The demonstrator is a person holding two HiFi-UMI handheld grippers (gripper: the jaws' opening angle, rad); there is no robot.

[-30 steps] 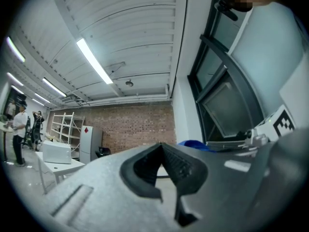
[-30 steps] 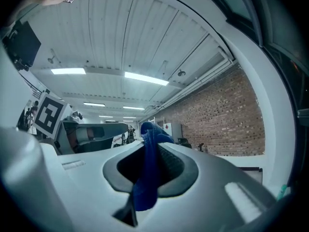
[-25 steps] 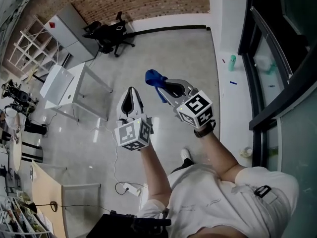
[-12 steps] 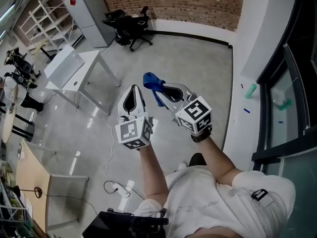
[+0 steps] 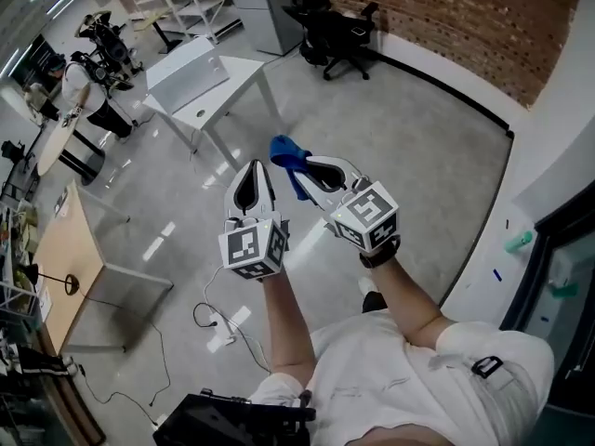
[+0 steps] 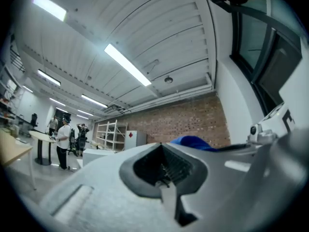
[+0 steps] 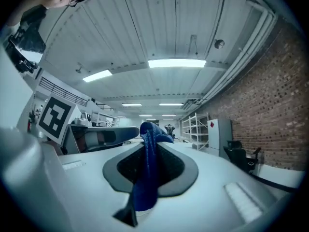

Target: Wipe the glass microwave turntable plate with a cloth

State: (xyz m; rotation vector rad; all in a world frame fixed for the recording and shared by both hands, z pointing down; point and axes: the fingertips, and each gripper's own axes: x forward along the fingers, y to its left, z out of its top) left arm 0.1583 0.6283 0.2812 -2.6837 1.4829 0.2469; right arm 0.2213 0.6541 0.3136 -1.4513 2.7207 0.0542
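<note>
A blue cloth (image 5: 292,159) is pinched between the jaws of my right gripper (image 5: 296,163), which is shut on it; in the right gripper view the blue cloth (image 7: 147,168) hangs through the shut jaws. My left gripper (image 5: 251,167) is held just left of the right one, shut with nothing between its jaws. From the left gripper view the cloth (image 6: 194,142) peeks over the white jaw body. Both grippers are raised in front of the person, well above the floor. No glass turntable plate shows in any view.
Below lie a grey floor, a white table (image 5: 216,91) with a white box (image 5: 186,71), a wooden desk (image 5: 67,258) at left, black office chairs (image 5: 335,26) by the brick wall (image 5: 483,26), shelving, and people standing at far left. A cable and power strip (image 5: 221,321) lie on the floor.
The head view has swung round: the white table and chairs have shifted up and right, and the wooden desk has come into view. Both grippers keep their pose, cloth still held.
</note>
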